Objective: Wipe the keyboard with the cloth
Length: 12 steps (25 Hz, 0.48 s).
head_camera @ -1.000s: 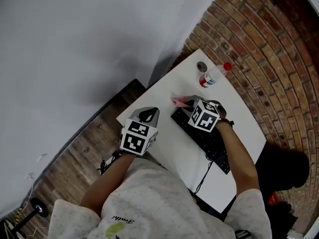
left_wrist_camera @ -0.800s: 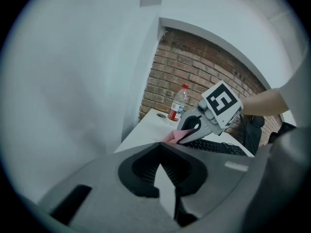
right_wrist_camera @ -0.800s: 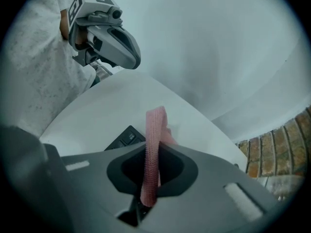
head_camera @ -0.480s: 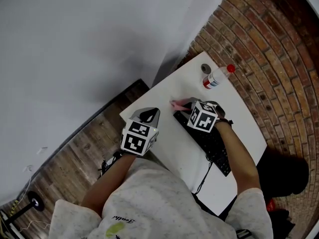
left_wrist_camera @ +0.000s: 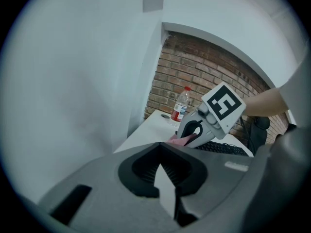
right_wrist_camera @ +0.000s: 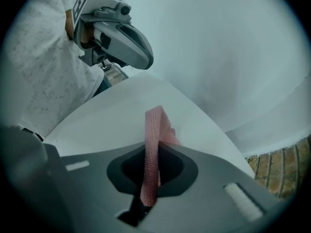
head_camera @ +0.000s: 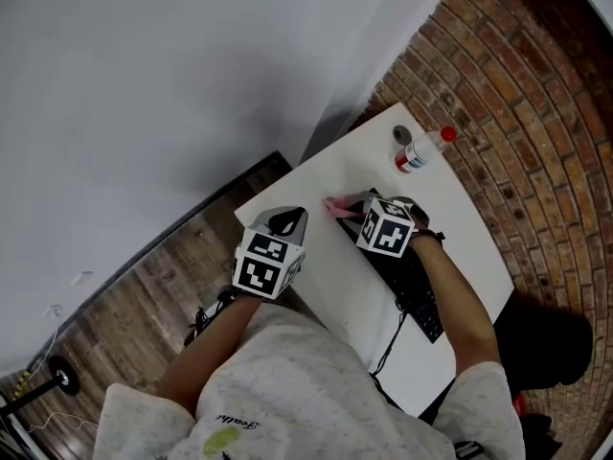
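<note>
A black keyboard (head_camera: 414,286) lies across the white table (head_camera: 460,218). My right gripper (head_camera: 356,209) is over the keyboard's far left end, shut on a pink cloth (head_camera: 336,206) that pokes out past its tip. In the right gripper view the cloth (right_wrist_camera: 154,140) stands up as a folded strip pinched between the jaws of the right gripper (right_wrist_camera: 147,200). My left gripper (head_camera: 284,222) is held off the table's left edge, apart from the keyboard. Its jaws look shut with nothing in them (left_wrist_camera: 165,198). From there I see the right gripper (left_wrist_camera: 194,130), the cloth (left_wrist_camera: 181,140) and the keyboard (left_wrist_camera: 221,148).
A clear plastic bottle (head_camera: 421,151) with a red cap lies at the table's far end, with a small grey round thing (head_camera: 402,134) beside it. A brick wall runs along the right and a white wall along the left. A cable (head_camera: 391,338) leaves the keyboard toward me.
The right gripper with the cloth has slid a little toward the keyboard's left end. The left gripper has stayed where it was.
</note>
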### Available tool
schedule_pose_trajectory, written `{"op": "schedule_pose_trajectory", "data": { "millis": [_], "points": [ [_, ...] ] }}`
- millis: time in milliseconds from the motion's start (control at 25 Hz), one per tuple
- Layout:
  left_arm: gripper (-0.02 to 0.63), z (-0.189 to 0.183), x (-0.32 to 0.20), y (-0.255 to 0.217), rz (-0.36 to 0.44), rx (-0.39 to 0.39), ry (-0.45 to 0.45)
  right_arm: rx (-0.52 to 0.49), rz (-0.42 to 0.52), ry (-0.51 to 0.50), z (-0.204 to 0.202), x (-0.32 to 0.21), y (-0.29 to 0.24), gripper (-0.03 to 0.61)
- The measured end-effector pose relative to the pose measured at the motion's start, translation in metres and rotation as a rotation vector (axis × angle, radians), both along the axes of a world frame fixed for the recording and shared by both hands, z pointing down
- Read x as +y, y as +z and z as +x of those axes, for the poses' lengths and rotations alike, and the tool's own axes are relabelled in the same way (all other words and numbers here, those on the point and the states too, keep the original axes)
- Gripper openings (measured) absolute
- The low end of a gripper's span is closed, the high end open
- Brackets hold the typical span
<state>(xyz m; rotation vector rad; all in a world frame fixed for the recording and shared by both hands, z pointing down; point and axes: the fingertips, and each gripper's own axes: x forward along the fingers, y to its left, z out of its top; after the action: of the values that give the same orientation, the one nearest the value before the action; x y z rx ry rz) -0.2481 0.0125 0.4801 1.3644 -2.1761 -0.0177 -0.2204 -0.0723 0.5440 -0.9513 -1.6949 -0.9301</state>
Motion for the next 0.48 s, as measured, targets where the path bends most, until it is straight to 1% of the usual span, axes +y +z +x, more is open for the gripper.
{"op": "schedule_pose_trajectory", "data": {
  "millis": [240, 480],
  "points": [
    [-0.003, 0.007, 0.004, 0.000, -0.005, -0.001, -0.023, -0.003, -0.030, -0.023, 0.007, 0.013, 0.001, 0.023],
    [-0.003, 0.017, 0.007, 0.001, -0.013, -0.002, -0.040, -0.020, -0.081, -0.035, 0.016, 0.030, -0.002, 0.023]
  ]
}}
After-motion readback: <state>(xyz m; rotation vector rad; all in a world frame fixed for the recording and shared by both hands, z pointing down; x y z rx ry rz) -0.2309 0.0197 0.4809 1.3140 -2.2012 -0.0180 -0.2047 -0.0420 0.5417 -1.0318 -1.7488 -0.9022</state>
